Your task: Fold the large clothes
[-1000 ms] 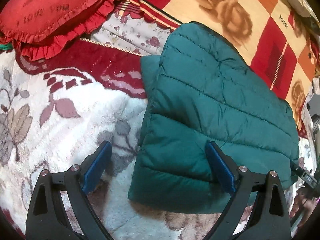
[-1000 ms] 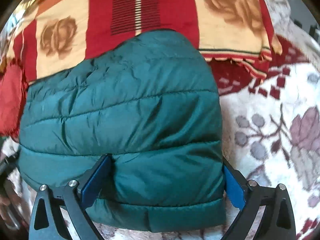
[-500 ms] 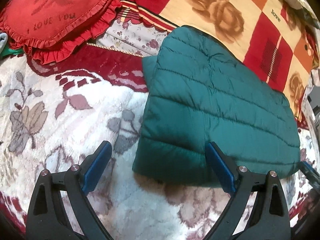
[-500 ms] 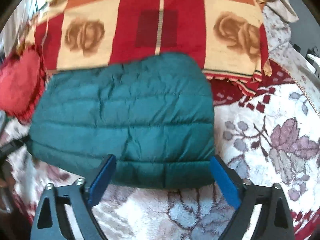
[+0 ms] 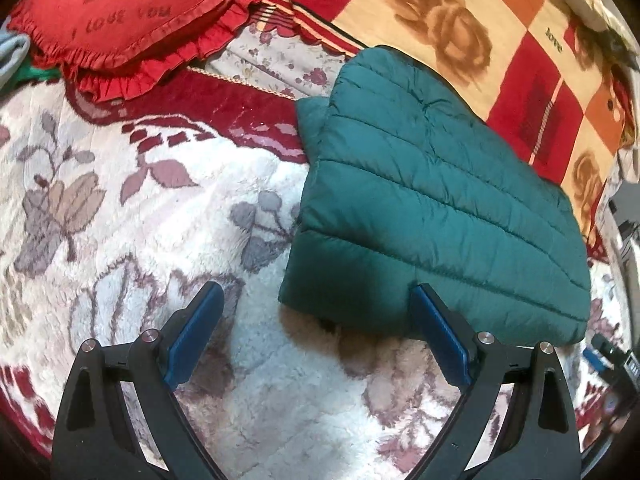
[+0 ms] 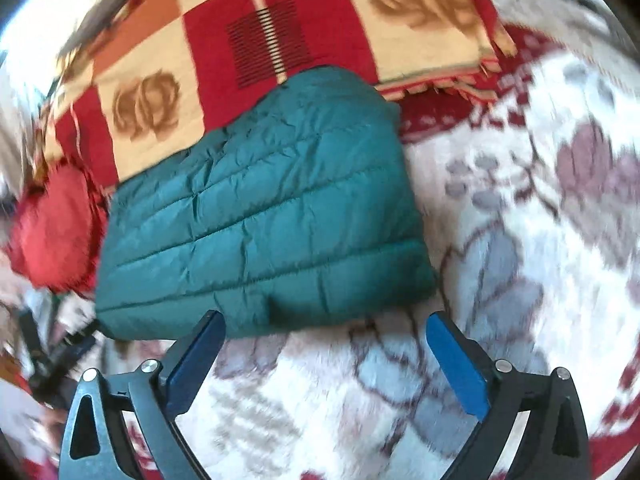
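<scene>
A teal quilted puffer jacket [image 5: 432,200] lies folded into a compact rectangle on the floral blanket [image 5: 160,208]. It also shows in the right wrist view [image 6: 272,216], slightly blurred. My left gripper [image 5: 316,328] is open and empty, hovering just short of the jacket's near left corner. My right gripper [image 6: 326,352] is open and empty, above the blanket just short of the jacket's near edge. Neither gripper touches the jacket.
A red frilled heart cushion [image 5: 120,12] lies at the far left. A red and cream rose-patterned blanket [image 5: 480,32] lies behind the jacket, and shows in the right wrist view [image 6: 260,32]. The other gripper's black frame [image 5: 612,360] shows at the right edge.
Both grippers have pulled back from the jacket toward me. A second ago their fingers straddled its near edge; now they are clear of it, and the jacket lies folded on the blanket.
</scene>
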`<action>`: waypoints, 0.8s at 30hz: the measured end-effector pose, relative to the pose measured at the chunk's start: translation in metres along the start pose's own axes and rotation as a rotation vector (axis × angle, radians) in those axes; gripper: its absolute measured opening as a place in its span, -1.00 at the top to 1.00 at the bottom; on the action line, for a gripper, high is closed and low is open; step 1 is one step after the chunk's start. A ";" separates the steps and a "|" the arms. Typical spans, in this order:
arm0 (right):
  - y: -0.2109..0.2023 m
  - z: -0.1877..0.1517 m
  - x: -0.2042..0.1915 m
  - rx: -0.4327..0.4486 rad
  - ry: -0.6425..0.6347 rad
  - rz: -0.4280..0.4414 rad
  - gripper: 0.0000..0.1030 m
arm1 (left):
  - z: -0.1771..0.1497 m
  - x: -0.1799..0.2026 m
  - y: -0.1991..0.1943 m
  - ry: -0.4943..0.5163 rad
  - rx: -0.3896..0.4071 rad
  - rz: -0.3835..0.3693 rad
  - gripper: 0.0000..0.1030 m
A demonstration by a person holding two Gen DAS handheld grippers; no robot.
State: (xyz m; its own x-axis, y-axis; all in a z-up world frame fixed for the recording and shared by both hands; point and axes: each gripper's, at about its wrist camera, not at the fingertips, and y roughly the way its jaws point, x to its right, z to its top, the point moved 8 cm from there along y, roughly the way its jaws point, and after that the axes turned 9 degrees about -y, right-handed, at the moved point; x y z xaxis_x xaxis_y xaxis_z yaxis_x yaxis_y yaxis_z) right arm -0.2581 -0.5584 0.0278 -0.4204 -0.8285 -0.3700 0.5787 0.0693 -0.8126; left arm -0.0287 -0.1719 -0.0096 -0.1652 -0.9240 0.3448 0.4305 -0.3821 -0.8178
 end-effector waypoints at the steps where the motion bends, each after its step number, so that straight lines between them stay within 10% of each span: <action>1: 0.000 -0.004 0.000 -0.006 0.026 0.022 -0.94 | 0.000 -0.001 0.000 -0.003 -0.003 -0.003 -0.85; 24: 0.047 0.026 -0.008 0.073 0.161 0.141 -1.00 | 0.022 0.004 0.032 -0.257 -0.058 -0.228 -0.96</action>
State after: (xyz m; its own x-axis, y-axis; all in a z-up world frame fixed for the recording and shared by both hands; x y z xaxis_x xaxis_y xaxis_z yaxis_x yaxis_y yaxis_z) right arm -0.2097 -0.5633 0.0042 -0.4342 -0.7136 -0.5498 0.6862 0.1334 -0.7151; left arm 0.0042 -0.1875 -0.0241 -0.0188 -0.7841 0.6203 0.3560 -0.5850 -0.7287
